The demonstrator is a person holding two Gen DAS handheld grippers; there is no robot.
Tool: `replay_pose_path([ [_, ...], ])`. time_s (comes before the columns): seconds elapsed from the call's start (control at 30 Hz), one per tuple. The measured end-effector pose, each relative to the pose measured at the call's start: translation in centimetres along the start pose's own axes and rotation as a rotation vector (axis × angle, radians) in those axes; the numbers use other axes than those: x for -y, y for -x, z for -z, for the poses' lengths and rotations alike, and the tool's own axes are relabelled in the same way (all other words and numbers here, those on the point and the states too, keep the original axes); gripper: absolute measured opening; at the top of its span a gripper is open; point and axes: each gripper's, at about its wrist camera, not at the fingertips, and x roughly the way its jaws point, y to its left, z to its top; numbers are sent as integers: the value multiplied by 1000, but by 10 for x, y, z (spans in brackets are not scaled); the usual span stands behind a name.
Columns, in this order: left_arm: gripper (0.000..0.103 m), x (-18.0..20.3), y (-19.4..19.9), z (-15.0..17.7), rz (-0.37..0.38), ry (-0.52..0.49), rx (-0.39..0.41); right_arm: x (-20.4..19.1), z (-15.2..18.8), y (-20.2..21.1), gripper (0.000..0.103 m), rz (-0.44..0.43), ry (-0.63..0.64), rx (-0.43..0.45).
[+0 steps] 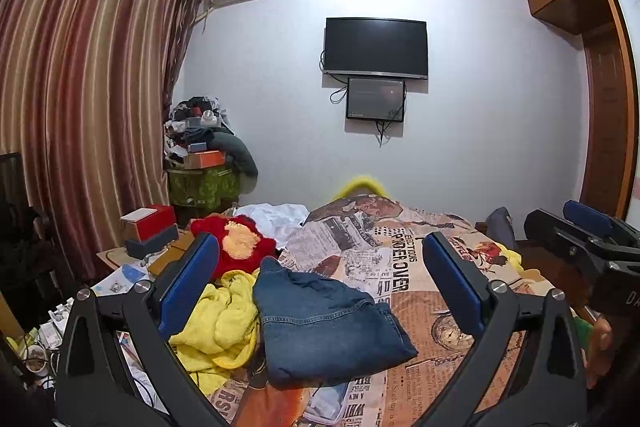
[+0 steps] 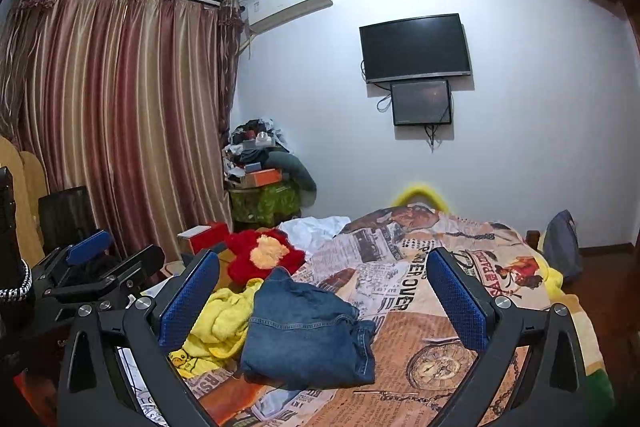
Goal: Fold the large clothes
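Observation:
A blue denim garment [image 1: 324,323], folded into a thick bundle, lies on the newspaper-print bedspread [image 1: 400,267]; it also shows in the right wrist view [image 2: 304,335]. My left gripper [image 1: 320,283] is open and empty, held above and just short of the denim. My right gripper [image 2: 324,291] is open and empty, also above the denim. A crumpled yellow fleece garment [image 1: 220,327] lies left of the denim and touches it. A red and cream plush piece [image 1: 236,247] lies behind it. The right gripper shows at the right edge of the left wrist view [image 1: 592,239].
A white cloth [image 1: 276,219] lies at the bed's far side. Red and grey boxes [image 1: 150,227] sit on a low table at the left. A cluttered pile [image 1: 204,155] stands in the corner by the curtains [image 1: 88,99]. A TV [image 1: 375,47] hangs on the wall.

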Motion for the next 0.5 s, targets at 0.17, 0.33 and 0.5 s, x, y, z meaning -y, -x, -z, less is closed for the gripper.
replay_pose_path([
  [0.17, 103, -1, 0, 0, 0, 0, -1, -2, 1, -1, 103, -2, 8, -1],
  [0.33, 103, 0, 1, 0, 0, 1, -1, -3, 2, -1, 103, -1, 10, -1],
  [0.5, 103, 1, 0, 0, 3, 2, -2, -3, 1, -1, 103, 0, 11, 0],
])
